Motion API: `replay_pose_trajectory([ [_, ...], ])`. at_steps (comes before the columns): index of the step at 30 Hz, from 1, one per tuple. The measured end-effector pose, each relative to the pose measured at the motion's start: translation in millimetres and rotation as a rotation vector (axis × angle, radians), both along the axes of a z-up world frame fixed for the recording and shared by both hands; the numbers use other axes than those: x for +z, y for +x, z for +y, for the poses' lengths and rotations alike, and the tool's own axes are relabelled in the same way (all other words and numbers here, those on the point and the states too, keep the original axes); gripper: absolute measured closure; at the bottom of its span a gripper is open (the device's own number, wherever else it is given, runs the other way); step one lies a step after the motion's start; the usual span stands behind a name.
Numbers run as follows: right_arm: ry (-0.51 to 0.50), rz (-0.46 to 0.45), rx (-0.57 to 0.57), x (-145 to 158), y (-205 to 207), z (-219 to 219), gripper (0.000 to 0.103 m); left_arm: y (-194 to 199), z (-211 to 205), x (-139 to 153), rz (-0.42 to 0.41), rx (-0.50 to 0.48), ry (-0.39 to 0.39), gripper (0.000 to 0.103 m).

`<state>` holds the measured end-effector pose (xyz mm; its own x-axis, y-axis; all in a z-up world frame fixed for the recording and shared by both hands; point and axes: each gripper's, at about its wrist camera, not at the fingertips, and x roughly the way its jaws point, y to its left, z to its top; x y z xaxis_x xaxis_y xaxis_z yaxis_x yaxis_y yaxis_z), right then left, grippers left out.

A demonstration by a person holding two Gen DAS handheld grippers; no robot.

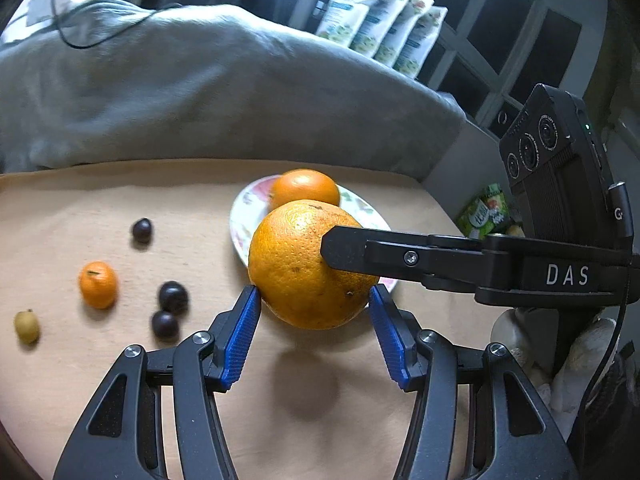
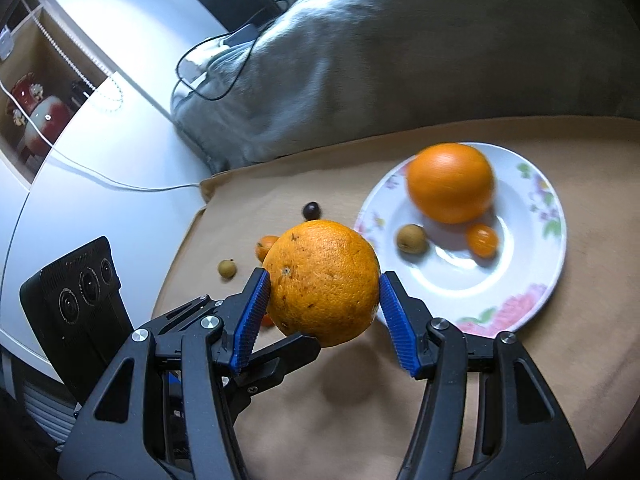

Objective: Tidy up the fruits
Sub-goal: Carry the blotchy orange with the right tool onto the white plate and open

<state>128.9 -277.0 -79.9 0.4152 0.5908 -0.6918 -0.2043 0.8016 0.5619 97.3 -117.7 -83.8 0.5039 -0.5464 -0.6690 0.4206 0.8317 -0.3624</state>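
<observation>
A large orange (image 1: 296, 264) hangs above the tan cloth (image 1: 120, 208), casting a shadow below. My left gripper (image 1: 314, 292) is shut on it, blue pads on both sides. My right gripper (image 2: 322, 276) is shut on the same large orange (image 2: 324, 280); one of its fingers (image 1: 360, 248) crosses the fruit from the right. A floral plate (image 2: 556, 240) holds another orange (image 2: 450, 182), a small mandarin (image 2: 482, 240) and a longan (image 2: 411, 238). Loose on the cloth lie a mandarin (image 1: 98, 284), a longan (image 1: 27, 326) and three dark round fruits (image 1: 173, 297).
A grey blanket (image 1: 200, 80) is heaped along the far edge of the cloth, with a black cable (image 2: 224, 68) on it. White packets (image 1: 380, 20) lean behind it. A white surface (image 2: 100, 140) with a white cord lies left of the cloth.
</observation>
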Motion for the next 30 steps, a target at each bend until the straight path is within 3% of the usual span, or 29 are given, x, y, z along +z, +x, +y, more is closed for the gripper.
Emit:
replay_pose_trajectory([
  [17,0.024,0.051,-0.080,-25.2,-5.5,-45.9,0.043,7.2,-40.9,-20.9,0.051,-0.074,0.027,0.047],
  [26,0.016,0.051,-0.101,-25.6,-3.3,-48.1,0.043,4.9,-45.3,-21.3,0.041,-0.080,0.039,0.048],
  [30,0.010,0.009,-0.126,-17.8,-4.7,-52.6,0.043,2.0,-43.1,-14.7,0.010,-0.080,0.033,0.048],
])
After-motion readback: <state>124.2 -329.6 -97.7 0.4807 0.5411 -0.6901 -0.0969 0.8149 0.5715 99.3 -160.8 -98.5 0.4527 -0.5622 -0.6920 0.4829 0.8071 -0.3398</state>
